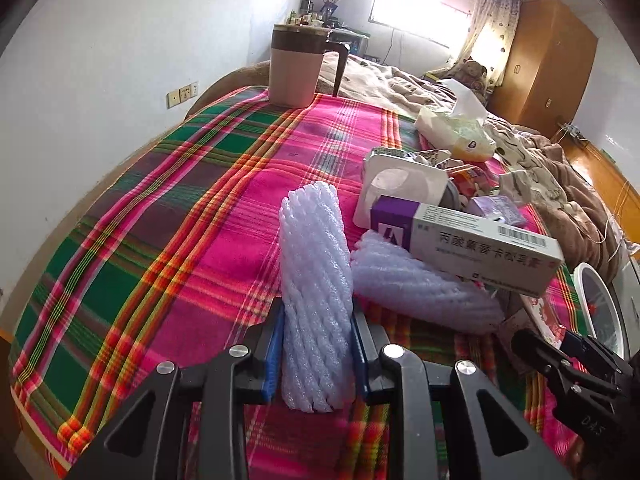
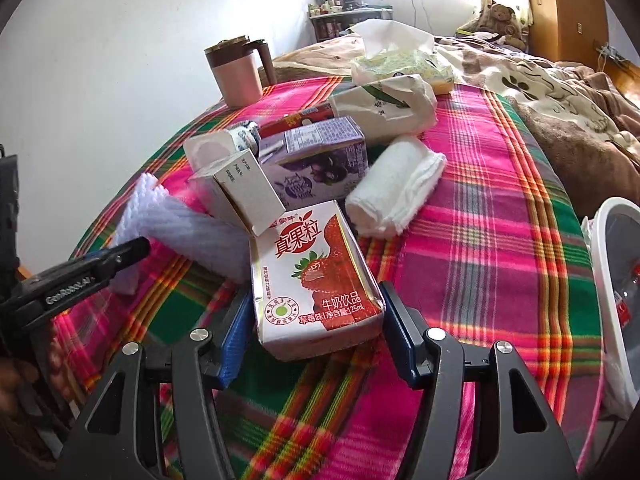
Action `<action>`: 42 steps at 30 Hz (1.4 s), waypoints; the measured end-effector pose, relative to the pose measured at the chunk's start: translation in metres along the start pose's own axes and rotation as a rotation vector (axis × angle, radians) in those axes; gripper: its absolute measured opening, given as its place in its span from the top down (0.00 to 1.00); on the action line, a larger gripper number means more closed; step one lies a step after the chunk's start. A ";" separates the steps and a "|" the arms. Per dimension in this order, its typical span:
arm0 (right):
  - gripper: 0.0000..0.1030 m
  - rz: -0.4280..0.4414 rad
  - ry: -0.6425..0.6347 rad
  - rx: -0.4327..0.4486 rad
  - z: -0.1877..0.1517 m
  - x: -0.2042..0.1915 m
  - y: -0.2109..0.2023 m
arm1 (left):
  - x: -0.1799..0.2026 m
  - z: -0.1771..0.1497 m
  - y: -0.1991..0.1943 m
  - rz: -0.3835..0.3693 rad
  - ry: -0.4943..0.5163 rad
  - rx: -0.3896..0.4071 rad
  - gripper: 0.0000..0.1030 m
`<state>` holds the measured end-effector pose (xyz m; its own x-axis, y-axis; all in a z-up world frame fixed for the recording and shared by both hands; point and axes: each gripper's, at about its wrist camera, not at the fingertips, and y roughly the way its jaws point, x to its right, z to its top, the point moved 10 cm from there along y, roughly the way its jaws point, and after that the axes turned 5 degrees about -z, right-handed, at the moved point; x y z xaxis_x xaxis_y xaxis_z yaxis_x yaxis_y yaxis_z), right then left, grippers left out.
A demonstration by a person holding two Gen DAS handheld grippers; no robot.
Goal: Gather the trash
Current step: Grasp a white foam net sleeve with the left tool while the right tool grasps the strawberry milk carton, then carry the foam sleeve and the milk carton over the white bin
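Spread over the bed [image 2: 500,208]: a heap of trash at the centre. Nearest, a milk carton [image 2: 316,280], with a juice box [image 2: 316,160] behind it and a medicine box [image 2: 240,188] to its left, propped on a foam net [image 2: 192,232]. Right of the carton, a rolled towel [image 2: 396,188]. Far left, a mug [image 2: 236,72]; at the right edge, a bin [image 2: 616,280].

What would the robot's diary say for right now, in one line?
left gripper: shut on foam net sleeve | right gripper: around strawberry milk carton, grip unclear | white bin: at right
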<state>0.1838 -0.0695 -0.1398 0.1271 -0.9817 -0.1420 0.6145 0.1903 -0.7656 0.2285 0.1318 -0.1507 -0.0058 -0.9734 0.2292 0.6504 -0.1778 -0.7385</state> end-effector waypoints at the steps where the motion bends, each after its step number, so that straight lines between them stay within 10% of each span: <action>1: 0.41 -0.003 0.000 0.006 -0.001 0.001 -0.002 | 0.000 -0.002 -0.003 0.002 0.001 0.003 0.71; 42: 0.42 -0.098 0.131 0.255 -0.002 0.093 -0.111 | 0.158 -0.015 -0.102 -0.148 0.235 0.183 0.71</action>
<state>0.1260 -0.1821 -0.0689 -0.0337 -0.9853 -0.1677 0.7968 0.0748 -0.5997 0.1498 -0.0066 -0.0489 -0.2717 -0.9494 0.1576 0.7548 -0.3118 -0.5771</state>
